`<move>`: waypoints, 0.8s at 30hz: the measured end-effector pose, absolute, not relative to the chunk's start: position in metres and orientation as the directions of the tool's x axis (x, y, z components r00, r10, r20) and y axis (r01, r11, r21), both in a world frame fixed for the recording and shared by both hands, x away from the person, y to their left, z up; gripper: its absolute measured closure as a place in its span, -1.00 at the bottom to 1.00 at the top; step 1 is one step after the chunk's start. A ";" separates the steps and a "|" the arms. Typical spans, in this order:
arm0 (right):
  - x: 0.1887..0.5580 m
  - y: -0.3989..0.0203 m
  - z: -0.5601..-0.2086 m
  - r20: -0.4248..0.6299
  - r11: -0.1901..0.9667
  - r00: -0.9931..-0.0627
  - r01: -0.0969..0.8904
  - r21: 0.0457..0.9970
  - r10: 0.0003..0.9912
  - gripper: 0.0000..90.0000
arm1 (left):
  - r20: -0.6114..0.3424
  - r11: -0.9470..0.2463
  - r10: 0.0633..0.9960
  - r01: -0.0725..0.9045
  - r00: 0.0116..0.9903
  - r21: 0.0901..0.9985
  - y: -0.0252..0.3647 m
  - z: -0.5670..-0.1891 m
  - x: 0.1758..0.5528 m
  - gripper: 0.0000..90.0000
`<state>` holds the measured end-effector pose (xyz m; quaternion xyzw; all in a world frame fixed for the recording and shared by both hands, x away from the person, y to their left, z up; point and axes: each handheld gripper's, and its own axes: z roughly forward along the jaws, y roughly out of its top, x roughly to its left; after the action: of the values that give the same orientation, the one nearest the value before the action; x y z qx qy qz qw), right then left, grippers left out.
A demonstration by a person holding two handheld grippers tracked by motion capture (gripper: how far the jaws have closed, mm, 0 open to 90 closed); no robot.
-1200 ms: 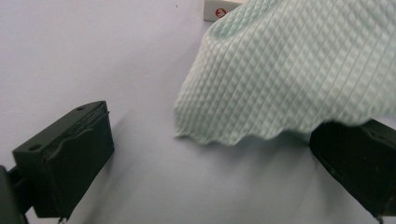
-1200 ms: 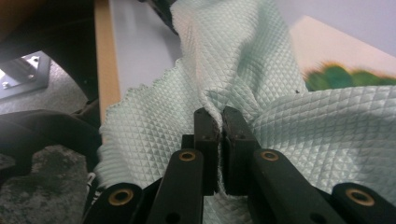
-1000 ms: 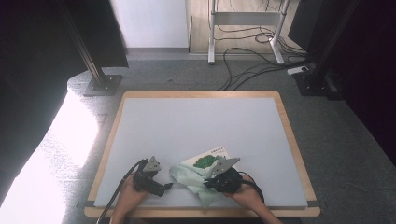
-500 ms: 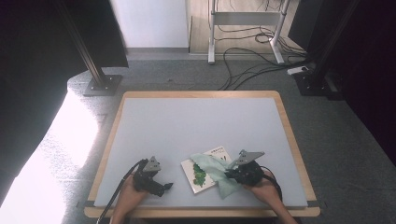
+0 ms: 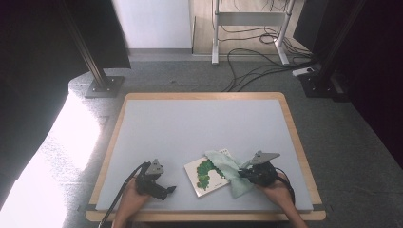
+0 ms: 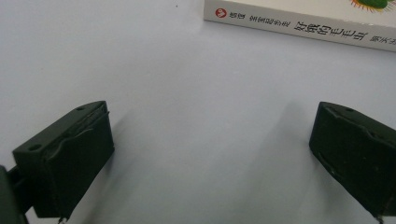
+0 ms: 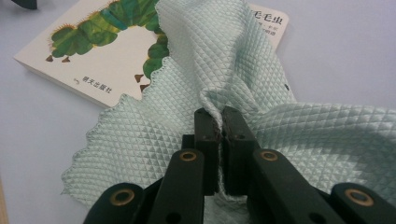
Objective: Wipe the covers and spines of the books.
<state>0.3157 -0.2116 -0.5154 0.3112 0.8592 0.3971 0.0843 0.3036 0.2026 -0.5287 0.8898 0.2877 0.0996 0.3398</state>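
Right gripper fingers pinching the cloth fold to wipe the book; left gripper fingers spread, idle on worktop.

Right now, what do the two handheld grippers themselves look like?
Both are black. The left gripper carries a grey three-cornered plate and trails a black cable; its jaws are blocky. The right gripper has a similar plate, with brass-ringed holes along its arms.
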 end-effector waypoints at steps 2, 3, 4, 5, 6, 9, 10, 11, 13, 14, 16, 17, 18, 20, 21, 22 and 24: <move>0.315 -0.212 -0.515 0.093 0.494 -0.790 0.466 0.734 0.606 0.89 | -0.018 -0.603 0.580 0.444 0.815 0.662 0.203 -0.529 0.304 -1.00; 0.314 -0.212 -0.515 0.089 0.496 -0.792 0.462 0.735 0.604 0.89 | -0.018 -0.604 0.579 0.444 0.815 0.662 0.203 -0.529 0.304 -1.00; 0.314 -0.212 -0.515 0.088 0.493 -0.789 0.462 0.737 0.607 0.89 | -0.019 -0.604 0.579 0.444 0.815 0.662 0.203 -0.529 0.304 -1.00; 0.314 -0.212 -0.516 0.088 0.492 -0.789 0.462 0.738 0.608 0.89 | -0.019 -0.604 0.579 0.444 0.815 0.662 0.203 -0.529 0.304 -1.00; 0.314 -0.212 -0.516 0.089 0.491 -0.788 0.463 0.738 0.609 0.89 | -0.019 -0.604 0.579 0.444 0.815 0.662 0.203 -0.529 0.304 -1.00; 0.313 -0.212 -0.515 0.085 0.495 -0.786 0.464 0.735 0.612 0.88 | -0.019 -0.604 0.579 0.444 0.815 0.662 0.203 -0.529 0.304 -1.00; 0.313 -0.212 -0.515 0.076 0.498 -0.786 0.460 0.735 0.613 0.88 | -0.018 -0.604 0.579 0.444 0.815 0.662 0.203 -0.529 0.304 -1.00; 0.312 -0.212 -0.514 0.065 0.508 -0.789 0.453 0.732 0.611 0.87 | -0.019 -0.603 0.580 0.445 0.814 0.662 0.203 -0.529 0.304 -1.00; 0.309 -0.213 -0.512 0.045 0.520 -0.796 0.436 0.735 0.604 0.87 | -0.018 -0.603 0.580 0.444 0.815 0.662 0.203 -0.529 0.304 -1.00; 0.308 -0.214 -0.511 0.047 0.513 -0.796 0.433 0.741 0.604 0.87 | -0.018 -0.603 0.580 0.444 0.815 0.662 0.203 -0.529 0.304 -1.00; 0.305 -0.219 -0.508 0.044 0.505 -0.792 0.429 0.749 0.609 0.87 | -0.018 -0.603 0.580 0.444 0.815 0.662 0.203 -0.529 0.304 -1.00; 0.302 -0.222 -0.506 0.041 0.502 -0.788 0.430 0.750 0.615 0.87 | -0.019 -0.603 0.579 0.444 0.815 0.662 0.203 -0.529 0.304 -1.00; 0.301 -0.224 -0.504 0.037 0.502 -0.786 0.429 0.752 0.616 0.87 | -0.018 -0.604 0.580 0.444 0.815 0.662 0.203 -0.529 0.304 -1.00; 0.297 -0.234 -0.501 0.033 0.492 -0.772 0.437 0.753 0.635 0.87 | -0.019 -0.603 0.579 0.444 0.815 0.662 0.203 -0.529 0.304 -1.00; 0.296 -0.238 -0.500 0.033 0.486 -0.764 0.442 0.754 0.644 0.87 | -0.018 -0.604 0.580 0.444 0.815 0.662 0.203 -0.529 0.304 -1.00; 0.295 -0.242 -0.500 0.032 0.480 -0.759 0.444 0.756 0.651 0.87 | -0.019 -0.603 0.580 0.445 0.814 0.662 0.203 -0.529 0.304 -1.00; 0.292 -0.252 -0.498 0.032 0.470 -0.744 0.454 0.757 0.668 0.87 | -0.019 -0.603 0.580 0.445 0.814 0.662 0.203 -0.529 0.304 -1.00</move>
<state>0.2923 -0.2523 -0.4982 0.3313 0.8465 0.3941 0.1355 0.3036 0.2026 -0.5287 0.8897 0.2882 0.0994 0.3399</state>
